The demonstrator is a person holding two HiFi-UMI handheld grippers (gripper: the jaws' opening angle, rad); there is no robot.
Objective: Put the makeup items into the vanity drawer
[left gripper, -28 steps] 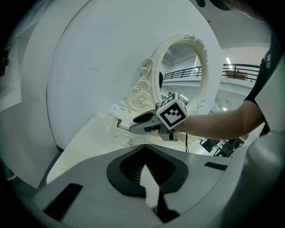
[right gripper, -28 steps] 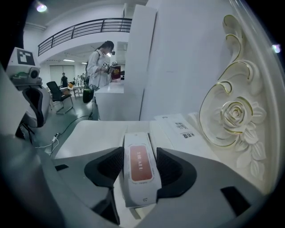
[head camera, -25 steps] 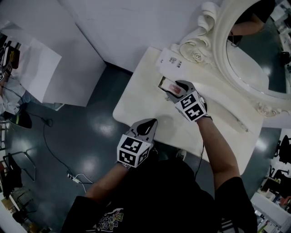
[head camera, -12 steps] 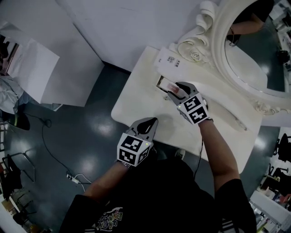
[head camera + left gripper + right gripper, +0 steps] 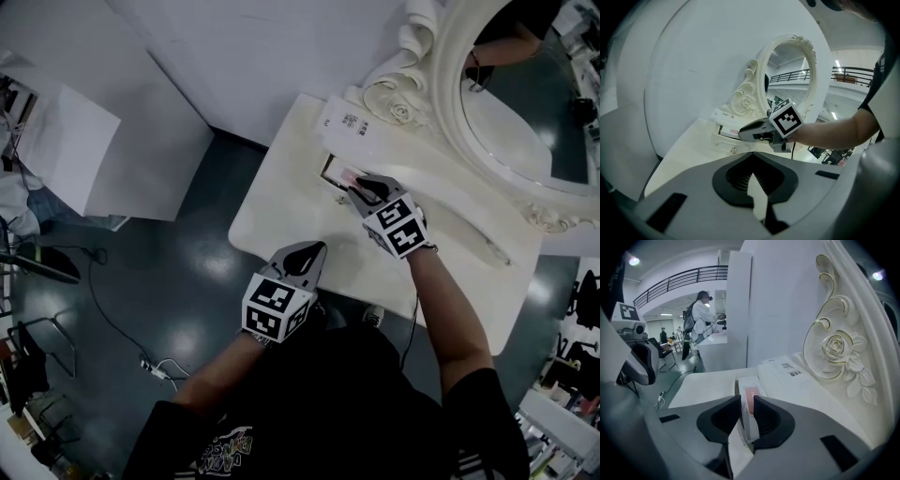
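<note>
Two grippers work over the white tabletop [image 5: 281, 202]. Nearest, the left gripper [image 5: 309, 251] hovers by the near edge, jaws together and empty. Farther in, the right gripper [image 5: 356, 187] has just been closing its jaws onto a white makeup box with a pink panel [image 5: 750, 400], at the open drawer [image 5: 730, 147]. Beyond stands the ornate mirror [image 5: 525, 103].

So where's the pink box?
The pink box sits mid right gripper view, in the right gripper, whose jaws just closed on it, beside a white carton.
</note>
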